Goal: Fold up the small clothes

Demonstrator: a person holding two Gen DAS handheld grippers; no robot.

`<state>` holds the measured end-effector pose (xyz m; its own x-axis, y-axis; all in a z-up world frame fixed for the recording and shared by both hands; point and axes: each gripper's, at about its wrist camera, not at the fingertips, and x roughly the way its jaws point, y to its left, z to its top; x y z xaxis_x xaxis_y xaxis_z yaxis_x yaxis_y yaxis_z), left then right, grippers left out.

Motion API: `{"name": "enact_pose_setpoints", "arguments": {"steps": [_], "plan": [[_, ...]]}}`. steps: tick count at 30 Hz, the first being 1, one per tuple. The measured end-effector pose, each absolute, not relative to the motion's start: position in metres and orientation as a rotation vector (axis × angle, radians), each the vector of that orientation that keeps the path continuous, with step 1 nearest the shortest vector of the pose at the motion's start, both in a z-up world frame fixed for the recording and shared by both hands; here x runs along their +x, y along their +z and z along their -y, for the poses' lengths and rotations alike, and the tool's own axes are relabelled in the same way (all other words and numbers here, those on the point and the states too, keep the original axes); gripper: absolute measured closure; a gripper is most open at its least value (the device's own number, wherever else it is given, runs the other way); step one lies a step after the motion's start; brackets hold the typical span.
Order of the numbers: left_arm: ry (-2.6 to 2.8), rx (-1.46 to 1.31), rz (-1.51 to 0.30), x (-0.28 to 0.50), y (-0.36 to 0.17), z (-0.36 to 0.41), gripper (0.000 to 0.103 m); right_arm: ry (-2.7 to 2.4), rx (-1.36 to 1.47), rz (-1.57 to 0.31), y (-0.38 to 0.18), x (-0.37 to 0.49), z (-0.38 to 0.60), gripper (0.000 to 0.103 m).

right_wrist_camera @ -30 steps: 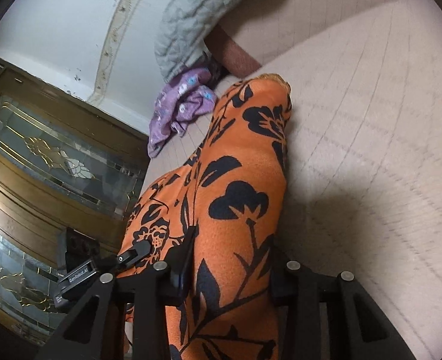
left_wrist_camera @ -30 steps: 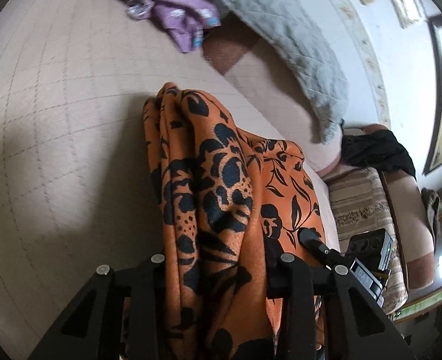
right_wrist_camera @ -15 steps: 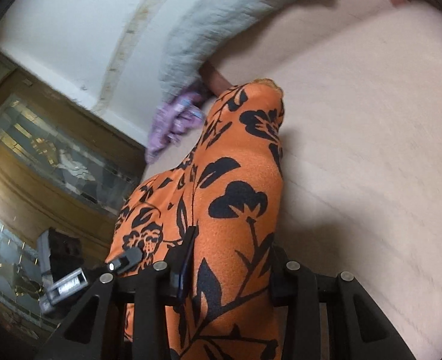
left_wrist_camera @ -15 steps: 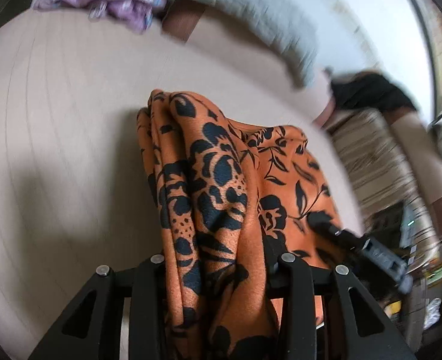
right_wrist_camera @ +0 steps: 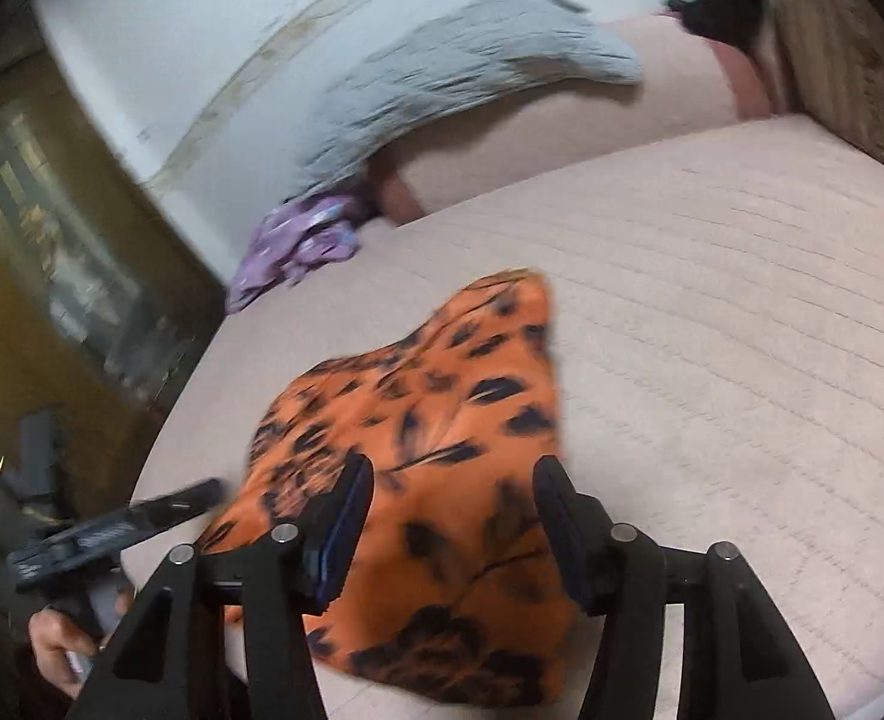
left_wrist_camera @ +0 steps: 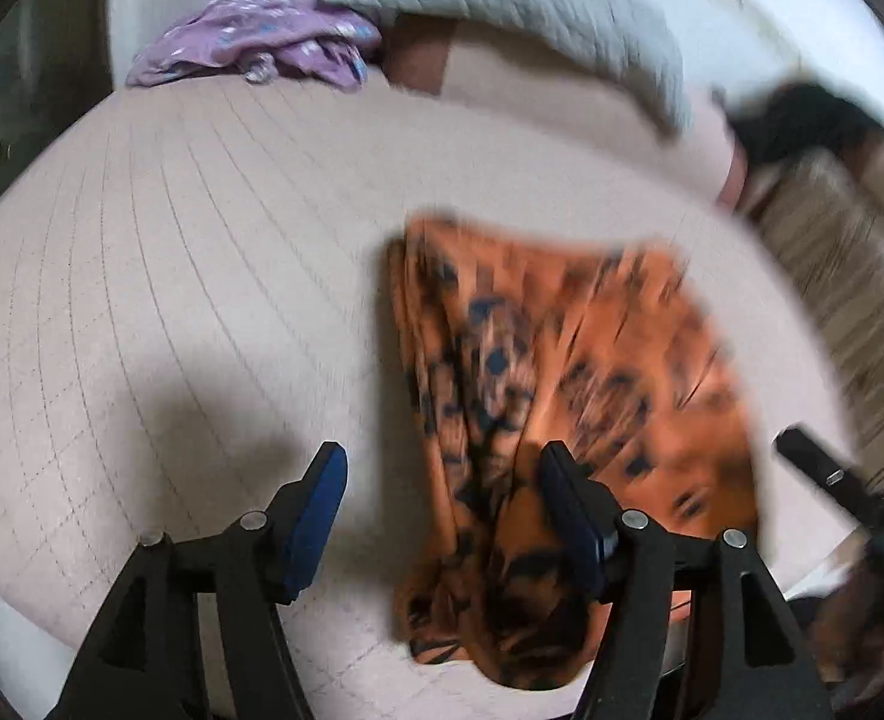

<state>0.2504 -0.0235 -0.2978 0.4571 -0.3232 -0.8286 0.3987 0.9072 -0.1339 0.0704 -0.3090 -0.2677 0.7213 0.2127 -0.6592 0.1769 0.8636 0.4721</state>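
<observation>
An orange garment with a black flower print lies in a loose, partly folded heap on the pale quilted bed. My left gripper hovers over its near left edge. Its jaws are opening and its blue pads press on nothing, with cloth lying below the gap. In the right wrist view the same garment spreads under my right gripper. These jaws are opening too and stand clear of the cloth. The left gripper also shows at the lower left of that view, held by a hand.
A crumpled purple garment lies at the far end of the bed beside a grey quilted pillow. A black garment and a striped cushion sit to the right. A wooden door with glass stands left of the bed.
Both grippers held the orange garment hanging between shut jaws. Both have since let go and drawn back, and the garment now lies on the bed.
</observation>
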Motion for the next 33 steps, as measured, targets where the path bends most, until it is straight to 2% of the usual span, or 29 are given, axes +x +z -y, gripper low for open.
{"name": "enact_pose_setpoints", "arguments": {"steps": [2, 6, 9, 11, 13, 15, 19, 26, 33], "plan": [[-0.399, 0.157, -0.967, 0.245, -0.309, 0.035, 0.030, -0.004, 0.501, -0.927, -0.296, 0.079, 0.290, 0.059], [-0.362, 0.174, -0.969, 0.239, -0.282, 0.032, 0.030, -0.020, 0.419, -0.912, -0.274, 0.073, 0.276, 0.062], [-0.307, 0.174, -0.826, 0.217, -0.236, 0.034, 0.029, -0.034, 0.402, -0.823, -0.241, 0.052, 0.279, 0.061], [-0.273, 0.190, -0.752, 0.201, -0.212, 0.038, 0.023, -0.051, 0.373, -0.768, -0.221, 0.040, 0.278, 0.061], [-0.235, 0.204, -0.668, 0.182, -0.186, 0.040, 0.012, -0.068, 0.358, -0.708, -0.199, 0.028, 0.282, 0.056], [-0.207, 0.211, -0.572, 0.164, -0.159, 0.046, 0.008, -0.091, 0.338, -0.640, -0.172, 0.018, 0.283, 0.044], [-0.175, 0.201, -0.479, 0.137, -0.120, 0.046, 0.001, -0.127, 0.305, -0.546, -0.134, 0.001, 0.280, 0.033], [-0.145, 0.173, -0.392, 0.092, -0.076, 0.036, 0.000, -0.148, 0.271, -0.490, -0.094, -0.028, 0.265, 0.031], [-0.086, 0.213, -0.326, 0.062, -0.056, 0.034, 0.000, -0.133, 0.246, -0.459, -0.078, -0.048, 0.251, 0.031]]}}
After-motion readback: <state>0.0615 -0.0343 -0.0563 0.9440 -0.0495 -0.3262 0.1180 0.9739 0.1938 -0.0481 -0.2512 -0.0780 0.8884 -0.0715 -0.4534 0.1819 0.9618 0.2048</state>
